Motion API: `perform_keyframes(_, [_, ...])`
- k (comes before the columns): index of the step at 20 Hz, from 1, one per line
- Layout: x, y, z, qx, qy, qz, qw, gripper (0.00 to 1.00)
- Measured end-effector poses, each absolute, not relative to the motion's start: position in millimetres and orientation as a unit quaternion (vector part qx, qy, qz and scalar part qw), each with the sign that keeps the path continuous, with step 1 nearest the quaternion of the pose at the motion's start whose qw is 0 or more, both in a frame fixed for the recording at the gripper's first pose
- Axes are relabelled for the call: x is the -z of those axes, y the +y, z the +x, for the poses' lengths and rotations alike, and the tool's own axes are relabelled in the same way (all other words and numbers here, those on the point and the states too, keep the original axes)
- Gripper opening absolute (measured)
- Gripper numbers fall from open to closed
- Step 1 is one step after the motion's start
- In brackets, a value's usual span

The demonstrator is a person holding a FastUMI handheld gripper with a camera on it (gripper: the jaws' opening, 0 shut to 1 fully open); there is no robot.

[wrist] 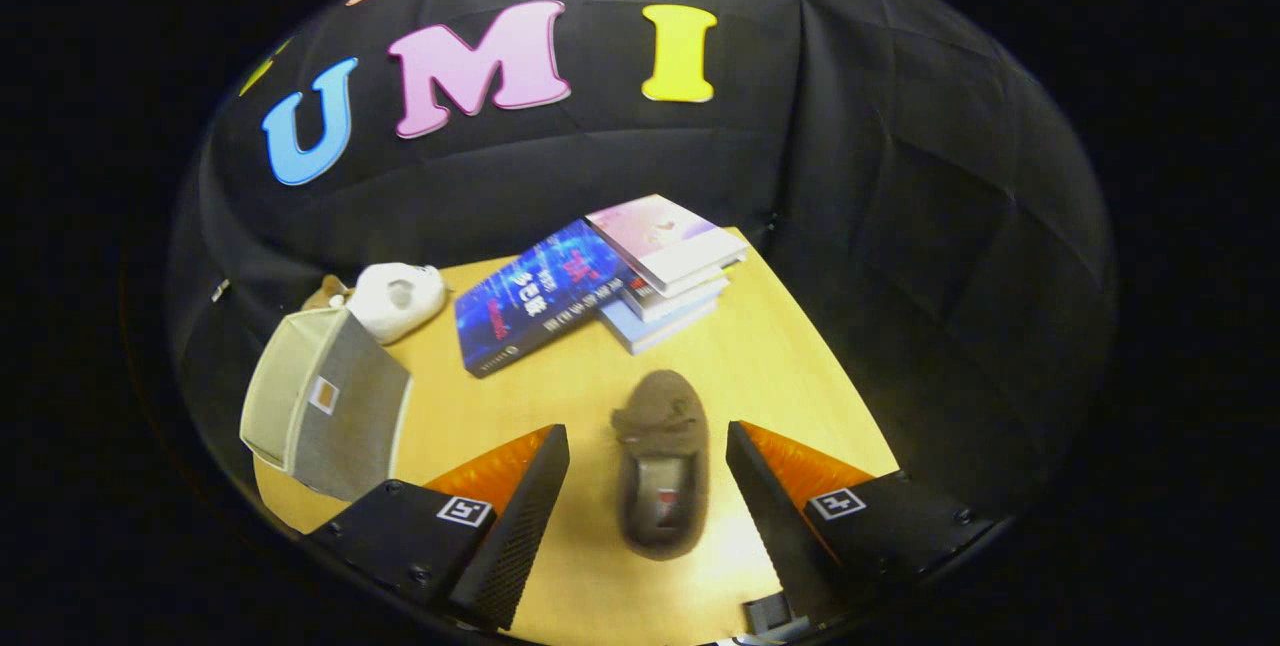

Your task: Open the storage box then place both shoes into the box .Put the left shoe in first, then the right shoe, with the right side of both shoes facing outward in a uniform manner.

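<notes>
Gripper (pixel 648 471) spread wide — brown suede slip-on shoe (pixel 662 461) lies between fingers, untouched, toe pointing away, on light wooden table (pixel 760 346). Beige-and-grey fabric storage box (pixel 325 404) off to left, beside left finger. White plush toy (pixel 397 298) beyond box. Stack of books (pixel 600 286) beyond shoe — blue one leaning on pile.
</notes>
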State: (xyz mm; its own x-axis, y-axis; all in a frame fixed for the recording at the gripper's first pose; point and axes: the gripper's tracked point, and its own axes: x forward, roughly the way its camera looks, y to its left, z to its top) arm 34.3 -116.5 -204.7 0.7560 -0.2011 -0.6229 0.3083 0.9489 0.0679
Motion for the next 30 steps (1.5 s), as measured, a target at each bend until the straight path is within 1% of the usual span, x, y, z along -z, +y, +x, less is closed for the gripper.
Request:
perform_keyframes(6, [286, -157, 24, 0.139, 0.396, 0.065, 0.905, 0.99])
perform_keyframes(11, [348, -156, 45, 0.144, 0.452, 0.13, 0.871, 0.98])
perform_keyframes(13, [356, -147, 55, 0.132, 0.458, 0.159, 0.865, 0.91])
perform_keyframes(14, [356, -145, 63, 0.132, 0.452, 0.169, 0.866, 0.79])
perform_keyframes(15, [355, -145, 68, 0.134, 0.446, 0.177, 0.867, 0.74])
perform_keyframes(16, [356, -143, 71, 0.134, 0.447, 0.187, 0.864, 0.59])
perform_keyframes(20, [361, -138, 71, 0.128, 0.452, 0.193, 0.861, 0.34])
perform_keyframes(22, [357, -138, 70, 0.123, 0.453, 0.194, 0.862, 0.32])
perform_keyframes(26, [354, -141, 70, 0.13, 0.451, 0.195, 0.861, 0.31])
perform_keyframes(30, [356, -143, 71, 0.131, 0.443, 0.156, 0.873, 0.08])
